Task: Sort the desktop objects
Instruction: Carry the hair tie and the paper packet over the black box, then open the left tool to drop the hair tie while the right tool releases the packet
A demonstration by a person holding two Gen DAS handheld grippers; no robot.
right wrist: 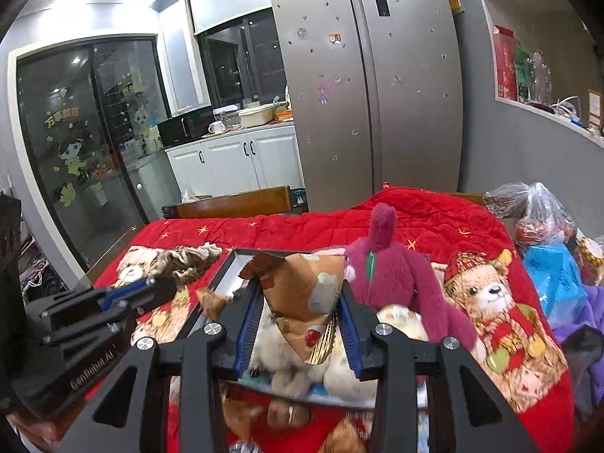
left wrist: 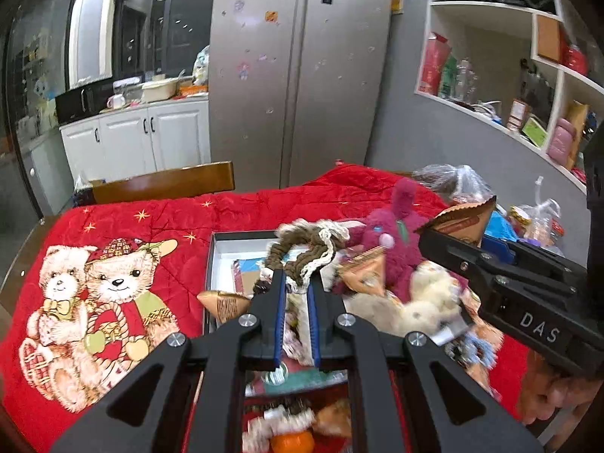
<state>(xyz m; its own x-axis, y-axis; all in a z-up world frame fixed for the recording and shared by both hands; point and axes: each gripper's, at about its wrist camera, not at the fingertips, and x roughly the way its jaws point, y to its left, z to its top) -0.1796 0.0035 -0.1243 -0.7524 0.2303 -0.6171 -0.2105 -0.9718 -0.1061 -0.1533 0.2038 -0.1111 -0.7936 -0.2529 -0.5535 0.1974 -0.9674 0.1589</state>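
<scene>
My left gripper (left wrist: 298, 287) is shut on a brown and cream braided rope toy (left wrist: 302, 253), held above an open black box with a white inside (left wrist: 226, 249) on the red quilt. My right gripper (right wrist: 302, 302) is shut on a triangular brown snack packet (right wrist: 302, 302); it also shows in the left wrist view (left wrist: 468, 222). A magenta plush rabbit (left wrist: 396, 241) and a cream plush toy (left wrist: 419, 302) lie to the right of the box. Two more triangular packets (left wrist: 364, 271) (left wrist: 224, 304) lie near the box.
The table is covered by a red quilt with bear prints (left wrist: 98, 302). Plastic bags of food (right wrist: 540, 219) and a blue bag (right wrist: 555, 279) stand at the right edge. A wooden chair back (left wrist: 162, 185) stands behind the table. A fridge (left wrist: 298, 75) is beyond.
</scene>
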